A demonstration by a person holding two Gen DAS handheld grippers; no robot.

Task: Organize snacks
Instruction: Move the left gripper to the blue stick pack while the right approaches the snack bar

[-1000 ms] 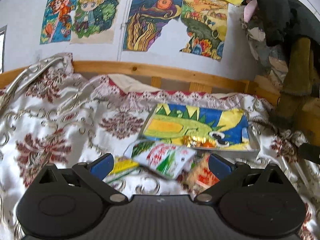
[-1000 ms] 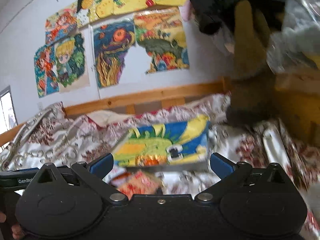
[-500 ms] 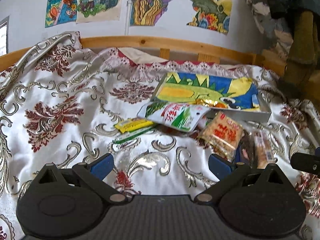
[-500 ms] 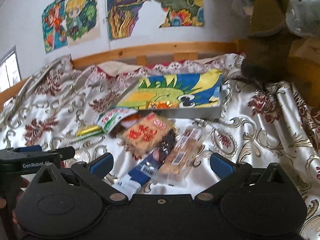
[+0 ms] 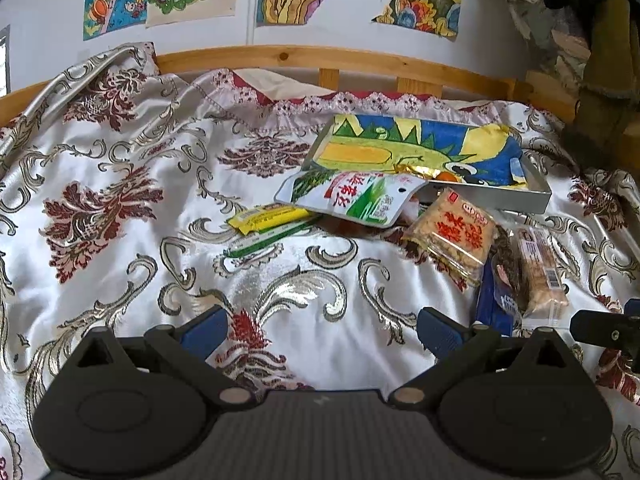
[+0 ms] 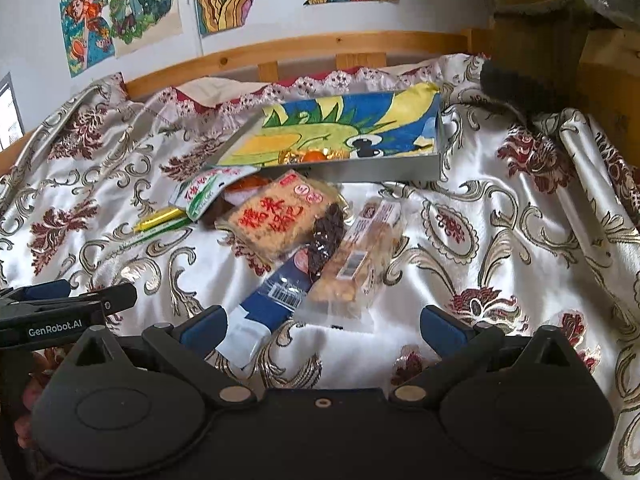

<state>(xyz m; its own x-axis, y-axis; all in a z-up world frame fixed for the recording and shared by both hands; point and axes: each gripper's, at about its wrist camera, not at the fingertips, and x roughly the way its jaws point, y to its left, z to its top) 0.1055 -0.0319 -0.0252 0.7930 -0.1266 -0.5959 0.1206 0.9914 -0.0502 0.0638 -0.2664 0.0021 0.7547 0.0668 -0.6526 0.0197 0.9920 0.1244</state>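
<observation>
Snack packets lie on a patterned satin bedspread in front of a grey tray (image 5: 516,199) (image 6: 384,168) lined with a bright dragon drawing. A white-green pouch (image 5: 352,198) (image 6: 204,192) leans on the tray's front corner. Beside it lie a yellow stick packet (image 5: 268,218) (image 6: 158,219), an orange rice-cracker pack (image 5: 452,234) (image 6: 276,216), a blue wrapper (image 6: 276,292) and a clear pastry pack (image 5: 538,270) (image 6: 360,260). A gold-wrapped sweet (image 6: 312,155) sits in the tray. My left gripper (image 5: 320,330) is open over bare cloth. My right gripper (image 6: 324,326) is open just short of the blue wrapper and pastry pack.
A wooden bed rail (image 5: 320,58) runs along the back under a wall of drawings. Dark clothing and a brown sleeve (image 6: 532,40) hang at the right. The other gripper (image 6: 68,308) shows at the left edge of the right wrist view. Folded bedspread rises at the far left (image 5: 80,80).
Both grippers have tilted downward and drawn back, so the wall pictures slid up and the snack packets on the bedspread came into full view. Both stayed open.
</observation>
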